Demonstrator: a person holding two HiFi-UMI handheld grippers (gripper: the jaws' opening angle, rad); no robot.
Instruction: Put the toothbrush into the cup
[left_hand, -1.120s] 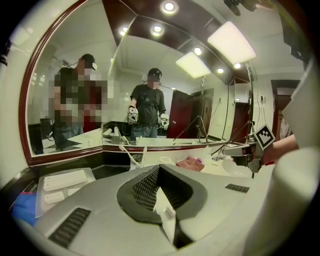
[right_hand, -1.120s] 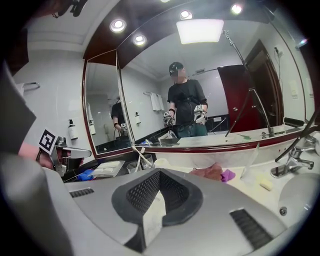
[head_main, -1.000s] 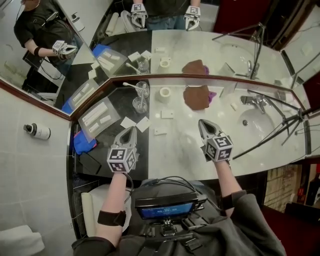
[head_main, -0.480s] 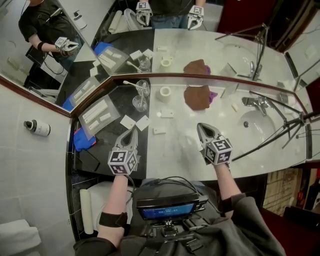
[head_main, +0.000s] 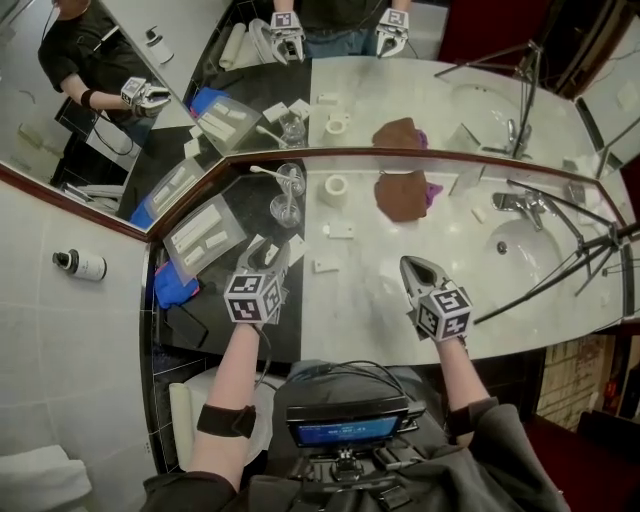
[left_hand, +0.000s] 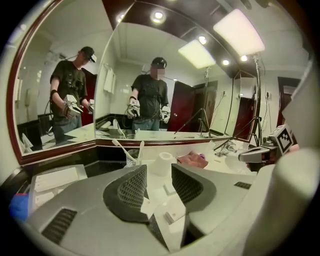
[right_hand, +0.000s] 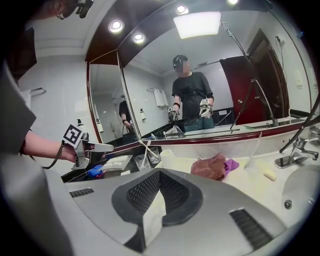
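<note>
Left hand-held gripper (left_hand: 159, 170): jaws apart, just been opening, nothing between them, over the counter's (head_main: 370, 275) dark part
Toothbrush (head_main: 268, 174): already in the cup, slanted, head up and to the left
Cup (head_main: 284, 205): clear glass, upright by the mirror, ahead of the left hand-held gripper
Right hand-held gripper (right_hand: 159, 174): jaws together, empty, over the pale part

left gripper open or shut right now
Open: the left gripper has its jaws standing apart, having just been opening, and the pads press on nothing.

Left gripper (head_main: 272, 256) jaws just opening, empty, right gripper (head_main: 413, 263) closed
</note>
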